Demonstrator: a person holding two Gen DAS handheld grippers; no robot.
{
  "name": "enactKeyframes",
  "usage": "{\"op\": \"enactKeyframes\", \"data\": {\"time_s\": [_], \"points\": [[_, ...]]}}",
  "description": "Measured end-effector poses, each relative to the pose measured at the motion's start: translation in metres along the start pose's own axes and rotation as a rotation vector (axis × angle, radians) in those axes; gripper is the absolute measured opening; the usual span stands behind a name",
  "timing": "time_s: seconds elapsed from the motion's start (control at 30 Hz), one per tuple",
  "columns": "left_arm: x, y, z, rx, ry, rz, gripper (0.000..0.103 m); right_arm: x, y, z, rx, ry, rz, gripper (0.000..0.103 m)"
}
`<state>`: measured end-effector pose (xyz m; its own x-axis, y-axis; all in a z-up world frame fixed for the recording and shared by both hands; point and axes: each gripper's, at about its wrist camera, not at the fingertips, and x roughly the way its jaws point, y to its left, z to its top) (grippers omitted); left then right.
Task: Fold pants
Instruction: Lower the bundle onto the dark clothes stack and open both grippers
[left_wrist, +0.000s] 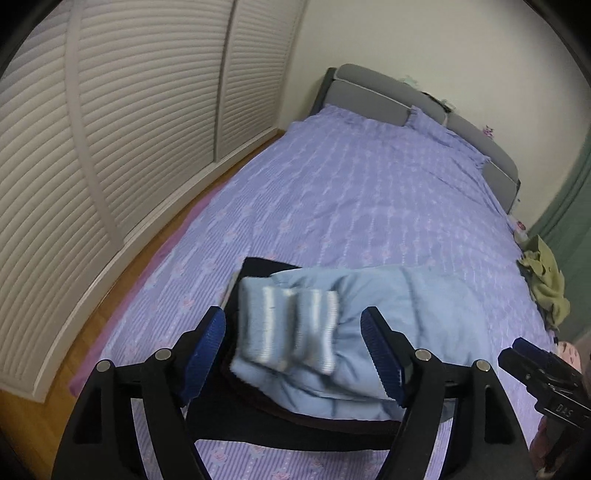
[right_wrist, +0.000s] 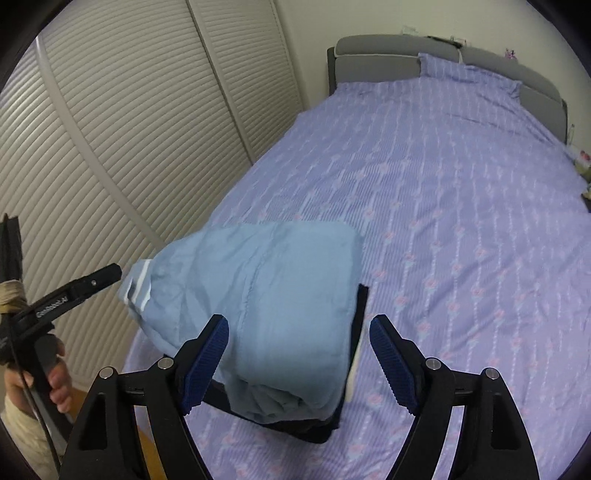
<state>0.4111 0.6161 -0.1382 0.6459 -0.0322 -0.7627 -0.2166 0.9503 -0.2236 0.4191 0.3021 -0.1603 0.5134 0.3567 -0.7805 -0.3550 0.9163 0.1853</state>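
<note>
Left wrist view: the striped cuffs at the left end of the light blue pants are smeared by blur; stripe count unreadable. The pants lie folded into a thick, soft, wrinkled bundle on the near part of the bed, resting on a dark folded garment whose shape is mostly covered. The left gripper hangs above the bundle, ribbed blue fingers spread wide, nothing pinched between them. At the far right edge, an olive cloth heap is cut off by the lens rim.

Right wrist view: at left, a hand grips the other tool's handle, partly out of frame. Slatted white closet doors behind. The pants show a squarish folded shape, rolled layers at the near end. The right gripper is above them, fingers spread apart, touching no cloth. The purple patterned cover runs to a grey padded headboard.
</note>
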Motion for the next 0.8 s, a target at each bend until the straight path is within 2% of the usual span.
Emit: {"op": "enactKeyframes", "data": {"time_s": [0.1,0.17,0.23,0.27,0.4,0.57,0.8], "points": [[-0.016,-0.018,-0.003,0.068,-0.034,0.01,0.075,-0.013,-0.002,-0.001,-0.01,-0.033,-0.023,0.08],[-0.028,-0.031,-0.005,0.116,-0.059,0.029,0.08,-0.028,-0.004,-0.004,-0.02,-0.06,-0.042,0.08],[-0.046,-0.046,-0.011,0.169,-0.102,0.054,0.091,-0.048,-0.006,-0.009,-0.026,-0.095,-0.077,0.09],[-0.055,-0.054,-0.016,0.194,-0.122,0.061,0.093,-0.058,-0.008,-0.012,-0.021,-0.115,-0.09,0.095],[-0.095,-0.091,-0.04,0.279,-0.166,0.077,0.101,-0.1,-0.016,-0.026,-0.016,-0.184,-0.127,0.097],[-0.143,-0.132,-0.073,0.336,-0.205,0.07,0.103,-0.159,-0.029,-0.06,-0.036,-0.234,-0.19,0.098],[-0.195,-0.182,-0.127,0.339,-0.196,0.005,0.103,-0.236,-0.058,-0.12,-0.01,-0.242,-0.237,0.098]]}}
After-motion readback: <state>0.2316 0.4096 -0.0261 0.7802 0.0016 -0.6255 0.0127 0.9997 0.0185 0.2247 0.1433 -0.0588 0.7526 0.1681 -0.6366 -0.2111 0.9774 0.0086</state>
